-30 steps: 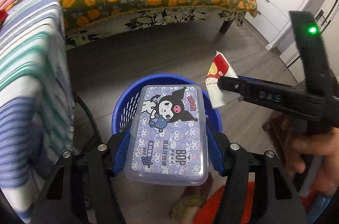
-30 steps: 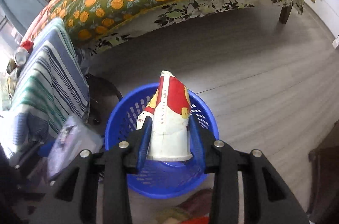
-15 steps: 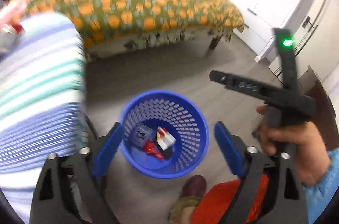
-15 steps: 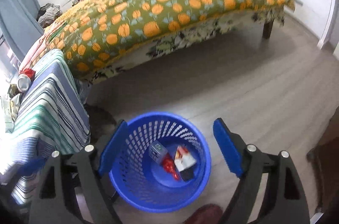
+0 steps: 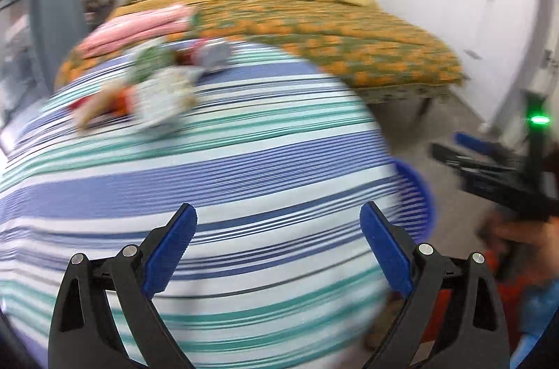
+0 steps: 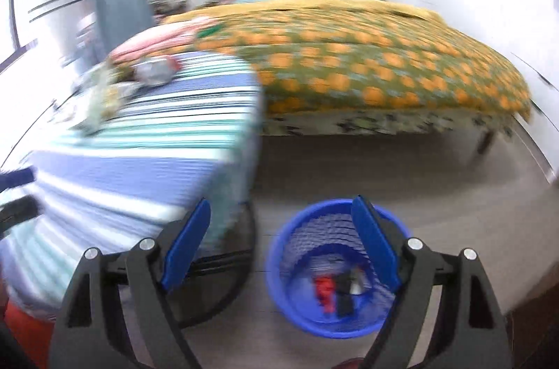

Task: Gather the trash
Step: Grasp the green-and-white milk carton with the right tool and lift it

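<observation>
With both the left gripper (image 5: pixel 277 250) and right gripper (image 6: pixel 281 245) spread empty, blurred litter (image 5: pixel 157 96) far across the striped table (image 5: pixel 244 159) from the blue basket (image 6: pixel 279 267) risks a fumbled grab.

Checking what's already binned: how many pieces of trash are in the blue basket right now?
3 visible, blurred: a red piece, a dark piece beside it, a pale piece rightmost, all on the blue basket floor. More may be hidden.
</observation>
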The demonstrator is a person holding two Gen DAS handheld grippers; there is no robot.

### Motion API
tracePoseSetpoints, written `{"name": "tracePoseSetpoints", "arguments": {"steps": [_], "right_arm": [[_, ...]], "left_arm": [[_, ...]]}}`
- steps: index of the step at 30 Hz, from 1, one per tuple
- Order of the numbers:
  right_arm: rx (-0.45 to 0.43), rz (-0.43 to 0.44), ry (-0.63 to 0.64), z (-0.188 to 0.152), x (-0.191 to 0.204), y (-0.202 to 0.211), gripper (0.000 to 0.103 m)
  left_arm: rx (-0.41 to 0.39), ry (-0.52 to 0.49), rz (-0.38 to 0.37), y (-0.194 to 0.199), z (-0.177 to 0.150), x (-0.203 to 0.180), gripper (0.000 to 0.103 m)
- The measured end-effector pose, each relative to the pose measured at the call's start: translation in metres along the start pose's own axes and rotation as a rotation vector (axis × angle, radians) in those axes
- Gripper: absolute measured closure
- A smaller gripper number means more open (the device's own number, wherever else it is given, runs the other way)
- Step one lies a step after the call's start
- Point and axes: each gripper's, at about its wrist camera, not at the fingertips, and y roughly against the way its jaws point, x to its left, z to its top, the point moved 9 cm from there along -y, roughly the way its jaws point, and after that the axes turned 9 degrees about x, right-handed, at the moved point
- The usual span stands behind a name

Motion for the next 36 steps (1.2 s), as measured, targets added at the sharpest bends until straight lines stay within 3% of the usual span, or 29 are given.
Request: {"name": "tracePoseSetpoints", "arguments": {"steps": [6,9,14,19,27,29,30,31,36], "right_arm": [[0.064,0.150,0.129,0.003,0.119,-0.011,0.022],[0.109,0.190,0.156,0.004,0.156,-0.022,0.022],[0.161,0.211,0.204,0.029,0.207,-0.039,0.022],[0.161,0.185,0.252,0.077,0.248,-0.065,0.022],[0.218,0.125,0.213,0.113,0.282,-0.122,0.022],[0.226,0.121,0.201,0.116,0.286,-0.130,0.027],[0.228,0.126,0.197,0.116,0.286,-0.131,0.041],[0.235,0.127,0.199,0.116,0.286,-0.131,0.048],[0.250,0.192,0.224,0.105,0.278,-0.105,0.049]], "left_arm": [[0.055,0.088,0.159,0.000,-0.013,0.114,0.010],[0.073,0.110,0.224,0.001,-0.014,0.164,0.010],[0.114,0.127,0.270,-0.016,-0.012,0.210,0.010],[0.135,0.163,0.223,-0.023,-0.017,0.220,0.009],[0.146,0.220,0.198,-0.031,-0.016,0.227,0.006],[0.146,0.220,0.197,-0.030,-0.016,0.226,0.006],[0.146,0.220,0.195,-0.030,-0.016,0.225,0.006],[0.146,0.220,0.194,-0.029,-0.017,0.224,0.006],[0.146,0.221,0.192,-0.029,-0.017,0.222,0.006]]}}
